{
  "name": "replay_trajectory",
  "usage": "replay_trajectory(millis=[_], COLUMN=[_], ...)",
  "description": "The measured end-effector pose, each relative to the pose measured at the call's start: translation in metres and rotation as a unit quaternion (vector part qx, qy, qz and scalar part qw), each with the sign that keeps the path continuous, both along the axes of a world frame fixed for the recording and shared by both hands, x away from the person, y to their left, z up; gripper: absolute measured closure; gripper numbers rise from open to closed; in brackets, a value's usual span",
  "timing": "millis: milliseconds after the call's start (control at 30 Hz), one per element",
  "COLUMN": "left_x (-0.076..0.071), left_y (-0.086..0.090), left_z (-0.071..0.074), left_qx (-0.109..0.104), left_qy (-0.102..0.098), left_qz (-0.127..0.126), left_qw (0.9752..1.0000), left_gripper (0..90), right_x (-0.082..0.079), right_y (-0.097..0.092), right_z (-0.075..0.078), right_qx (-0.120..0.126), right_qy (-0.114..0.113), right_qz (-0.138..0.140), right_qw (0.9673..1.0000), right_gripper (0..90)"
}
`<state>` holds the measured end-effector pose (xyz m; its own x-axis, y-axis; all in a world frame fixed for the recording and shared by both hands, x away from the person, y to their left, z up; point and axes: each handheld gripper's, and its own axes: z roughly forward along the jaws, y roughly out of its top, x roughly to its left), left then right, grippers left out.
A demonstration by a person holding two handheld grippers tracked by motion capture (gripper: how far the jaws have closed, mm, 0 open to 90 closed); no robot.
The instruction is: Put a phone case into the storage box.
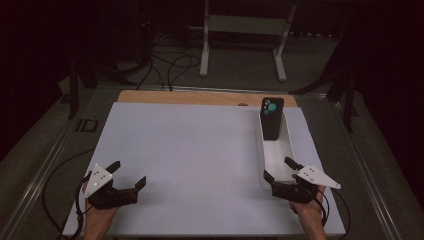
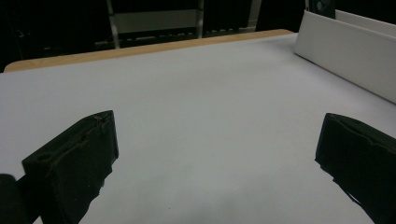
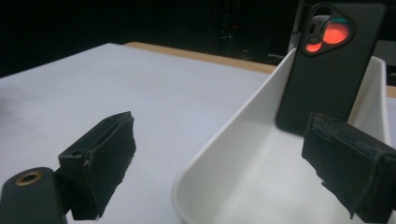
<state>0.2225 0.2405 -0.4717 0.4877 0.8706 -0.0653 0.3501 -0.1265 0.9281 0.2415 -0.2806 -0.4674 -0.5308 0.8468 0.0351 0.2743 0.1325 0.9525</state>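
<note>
A dark phone [image 1: 272,118] leans upright against the far end of a long white tray [image 1: 261,150] at the right of the table. In the right gripper view the phone [image 3: 332,65] stands past the jaws, inside the tray [image 3: 219,144]. My right gripper [image 1: 281,169] is open at the tray's near end, one jaw outside the left wall and one over the inside, holding nothing. My left gripper [image 1: 129,173] is open and empty over the bare mat at the front left; the tray's side wall [image 2: 345,51] shows at the far right of its view.
A white mat [image 1: 190,155] covers the wooden table [image 1: 200,96]. Behind the table stand a white metal frame [image 1: 243,30] and loose cables [image 1: 170,65] on the floor. Dark stands flank the table.
</note>
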Motion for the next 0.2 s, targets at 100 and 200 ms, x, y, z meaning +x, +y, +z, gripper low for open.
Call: replay_trajectory(millis=[100, 200], left_x=[-0.0002, -0.0004], left_y=[-0.0001, -0.0002], left_z=[-0.0004, -0.0003], left_qx=[0.002, 0.004], left_qy=[0.0, 0.0], left_qz=[0.0, 0.0], left_qw=[1.0, 1.0], left_gripper=[0.0, 0.0], right_x=[-0.0014, -0.0014], right_y=[0.0004, 0.0009], right_z=[-0.0021, -0.0031], right_qx=[-0.006, -0.001], right_qy=[-0.001, 0.0], right_qz=[0.003, 0.005], right_qw=[1.0, 1.0], right_gripper=[9.6, 9.6])
